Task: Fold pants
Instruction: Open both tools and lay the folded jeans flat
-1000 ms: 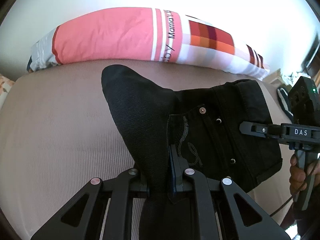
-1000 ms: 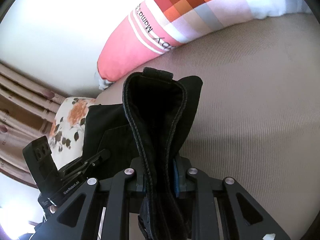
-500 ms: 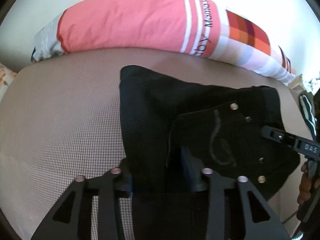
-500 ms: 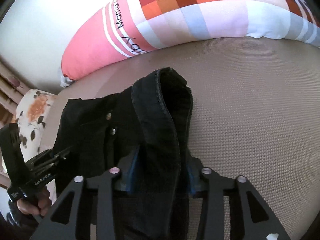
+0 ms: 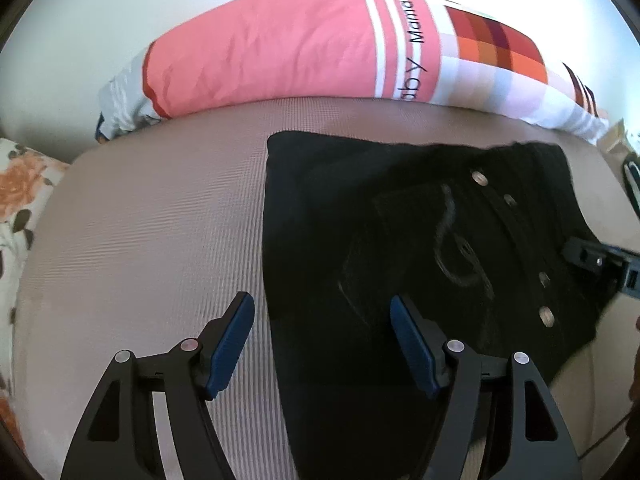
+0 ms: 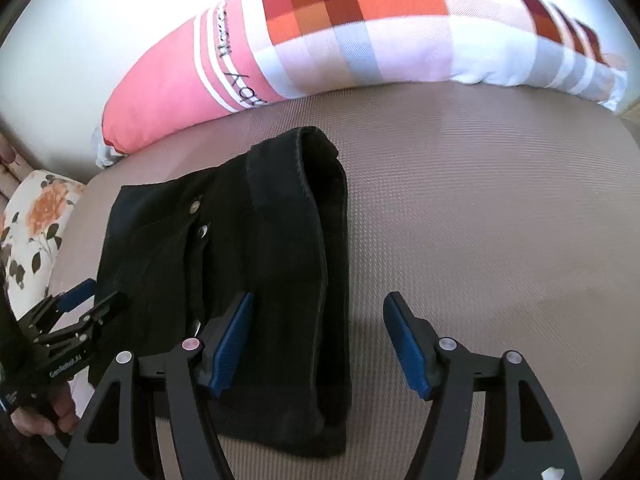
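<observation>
Black denim pants [image 5: 420,248] lie folded into a flat rectangle on the beige ribbed mattress [image 5: 152,232], seen first from the left wrist camera. The left gripper [image 5: 322,340] hangs over the near left edge of the fold with its 2 blue pads [image 5: 230,344] spread; its jaws have just been opening, and the cloth lies under the gap with neither pad pressing on it. A back pocket with pale stitching and 4 metal rivets [image 5: 546,316] faces up. At the right edge of this view the tip of the right gripper [image 5: 600,262] reaches over the far side of the pants. A long pink and checked pillow [image 5: 280,52] lies along the back of the mattress, and a floral cushion [image 5: 20,196] sits at the left.

From the right wrist camera, the pants [image 6: 240,260] lie left of centre with the thick folded waistband edge toward the right. The right gripper [image 6: 318,340] stands apart over that edge, jaws just opened, the left pad above the cloth and the right pad over bare mattress [image 6: 500,220]. The left gripper [image 6: 86,306], spread too, shows at the lower left in a hand [image 6: 44,416]. The pillow [image 6: 360,40] runs across the top.
</observation>
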`<action>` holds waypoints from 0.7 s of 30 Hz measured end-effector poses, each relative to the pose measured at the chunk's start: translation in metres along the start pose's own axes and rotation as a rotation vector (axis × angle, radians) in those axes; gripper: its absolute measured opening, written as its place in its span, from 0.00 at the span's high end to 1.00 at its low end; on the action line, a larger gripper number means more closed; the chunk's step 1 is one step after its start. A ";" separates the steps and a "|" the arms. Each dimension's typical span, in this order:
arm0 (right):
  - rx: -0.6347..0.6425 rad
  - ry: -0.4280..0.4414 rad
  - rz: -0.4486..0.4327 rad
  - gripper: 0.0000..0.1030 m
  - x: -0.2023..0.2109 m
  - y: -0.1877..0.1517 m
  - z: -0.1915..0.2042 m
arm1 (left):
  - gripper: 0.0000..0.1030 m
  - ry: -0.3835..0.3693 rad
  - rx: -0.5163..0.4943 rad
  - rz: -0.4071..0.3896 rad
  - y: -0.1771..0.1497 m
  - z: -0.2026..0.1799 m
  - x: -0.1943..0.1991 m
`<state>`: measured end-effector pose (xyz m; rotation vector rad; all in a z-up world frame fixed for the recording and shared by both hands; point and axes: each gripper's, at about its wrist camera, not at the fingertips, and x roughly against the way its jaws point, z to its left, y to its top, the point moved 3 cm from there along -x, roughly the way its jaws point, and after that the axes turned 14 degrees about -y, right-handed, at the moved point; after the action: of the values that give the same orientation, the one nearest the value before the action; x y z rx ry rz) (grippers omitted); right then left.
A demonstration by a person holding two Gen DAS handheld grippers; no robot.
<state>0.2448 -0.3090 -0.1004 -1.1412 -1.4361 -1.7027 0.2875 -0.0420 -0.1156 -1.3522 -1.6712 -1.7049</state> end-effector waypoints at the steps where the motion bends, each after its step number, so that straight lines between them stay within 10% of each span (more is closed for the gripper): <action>1: -0.003 -0.005 -0.009 0.38 0.006 -0.003 -0.001 | 0.31 0.007 -0.001 -0.008 -0.004 -0.003 0.006; 21: 0.090 -0.067 -0.263 0.15 0.147 -0.110 0.036 | 0.31 0.116 0.067 -0.199 -0.107 -0.060 0.146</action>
<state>0.0930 -0.2416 -0.0140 -1.0045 -1.7500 -1.7679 0.1118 -0.0257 -0.0416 -1.0654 -1.8293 -1.7812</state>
